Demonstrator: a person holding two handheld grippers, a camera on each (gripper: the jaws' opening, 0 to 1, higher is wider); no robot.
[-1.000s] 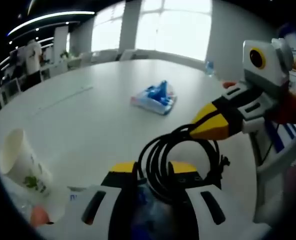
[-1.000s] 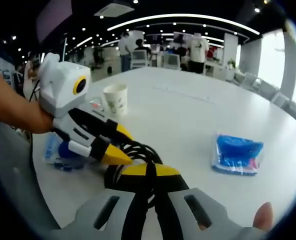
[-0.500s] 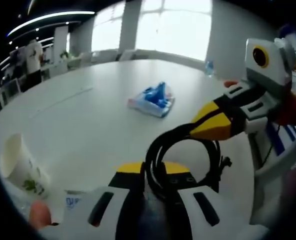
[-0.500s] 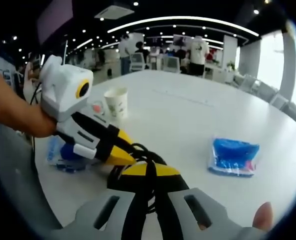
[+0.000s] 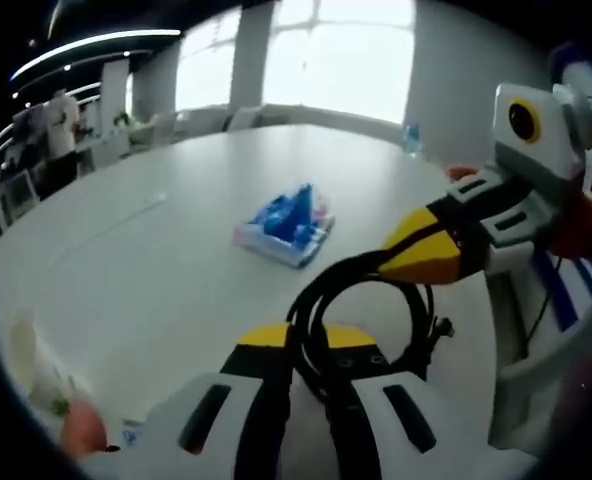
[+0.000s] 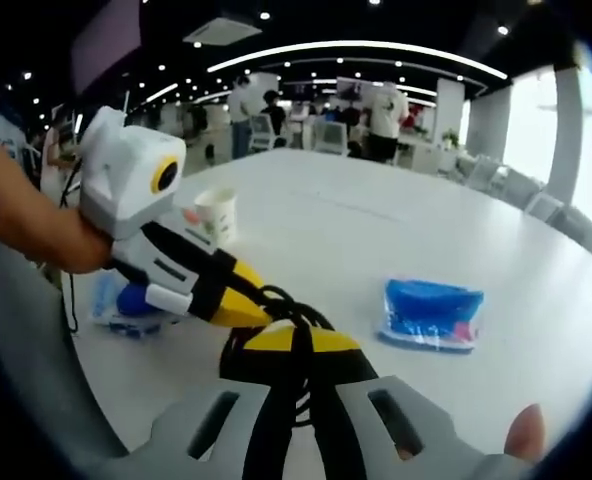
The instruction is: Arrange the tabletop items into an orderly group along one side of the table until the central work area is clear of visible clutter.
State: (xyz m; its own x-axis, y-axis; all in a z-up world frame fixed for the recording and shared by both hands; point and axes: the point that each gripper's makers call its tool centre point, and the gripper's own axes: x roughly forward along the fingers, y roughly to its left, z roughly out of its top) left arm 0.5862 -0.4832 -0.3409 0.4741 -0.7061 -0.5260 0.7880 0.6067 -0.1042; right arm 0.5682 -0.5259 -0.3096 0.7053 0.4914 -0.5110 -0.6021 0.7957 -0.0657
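Yellow-tipped jaws of the left gripper (image 5: 306,338) rise from the bottom of the left gripper view, pressed together on a coiled black rubber cable (image 5: 366,318) that loops up from between them over the white round table (image 5: 146,260). From the right, the right gripper (image 5: 408,262) reaches in, its yellow tips meeting on the top of the same coil. Beyond the coil, well apart, lies a blue-and-white soft plastic packet (image 5: 281,223). At the lower left edge a blurred white paper cup (image 5: 36,375) with a green print shows beside a fingertip (image 5: 81,438).

Seen from the right gripper view, the right gripper (image 6: 298,340) has its jaws closed on the black cable (image 6: 238,350), and the left gripper (image 6: 238,310) comes in from the left, held by a hand (image 6: 31,220), its tips also on the coil. The blue packet (image 6: 431,313) lies to the right on the table (image 6: 376,240). The paper cup (image 6: 214,215) stands upright farther back, and a blue object in clear wrapping (image 6: 126,303) lies under the left gripper. People stand in the background.
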